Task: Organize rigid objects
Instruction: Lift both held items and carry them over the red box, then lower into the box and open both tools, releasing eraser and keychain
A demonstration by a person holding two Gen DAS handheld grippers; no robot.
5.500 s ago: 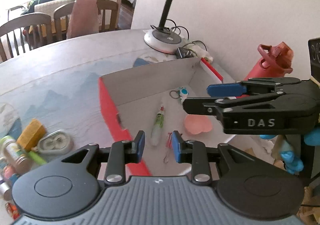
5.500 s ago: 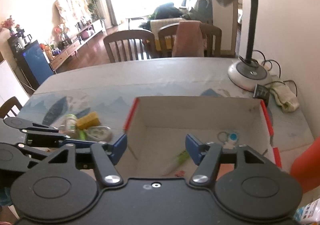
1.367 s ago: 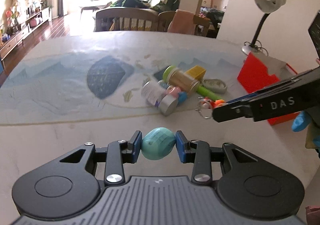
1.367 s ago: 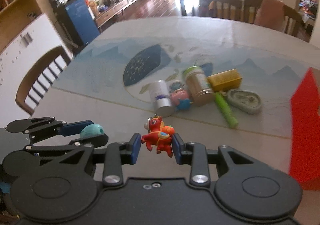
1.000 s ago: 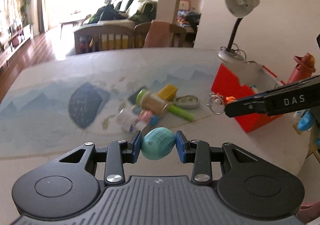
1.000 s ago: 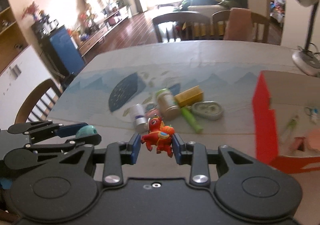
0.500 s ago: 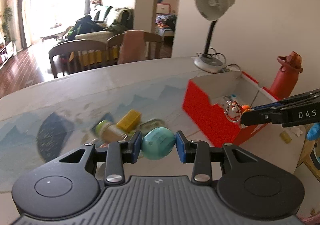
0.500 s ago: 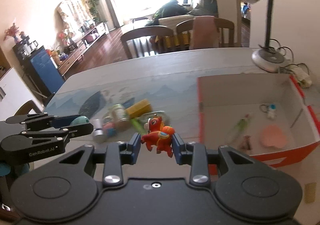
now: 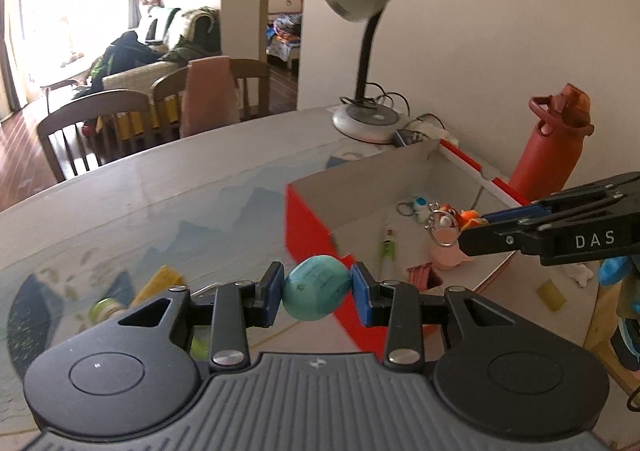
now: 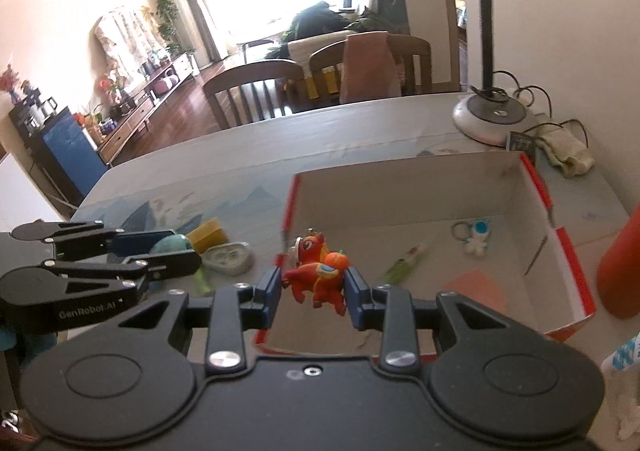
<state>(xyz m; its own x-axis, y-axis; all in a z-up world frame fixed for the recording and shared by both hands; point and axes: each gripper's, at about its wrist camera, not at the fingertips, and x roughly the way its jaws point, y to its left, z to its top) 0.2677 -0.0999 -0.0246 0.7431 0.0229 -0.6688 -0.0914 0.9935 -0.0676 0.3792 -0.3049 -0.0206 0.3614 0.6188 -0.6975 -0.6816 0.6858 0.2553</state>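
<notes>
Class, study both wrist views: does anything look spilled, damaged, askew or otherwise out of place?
Nothing looks spilled or broken. The only loose ends: a yellow block and grey oval case lie on the table outside the red box, not yet sorted. The nearest box corner is blurred, so damage there cannot be judged.

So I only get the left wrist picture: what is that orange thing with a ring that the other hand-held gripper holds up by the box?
Observer: The right wrist view shows a red toy horse with a key ring, pinched between the pads of the right hand-held gripper.
Visitor: And what hides behind the blue-green egg in my picture?
Observer: A grey oval case lies next to the yellow block, outside the box.
Visitor: Is there anything in the room that I miss?
Observer: A blue cabinet stands far off to the left, by the wall.
</notes>
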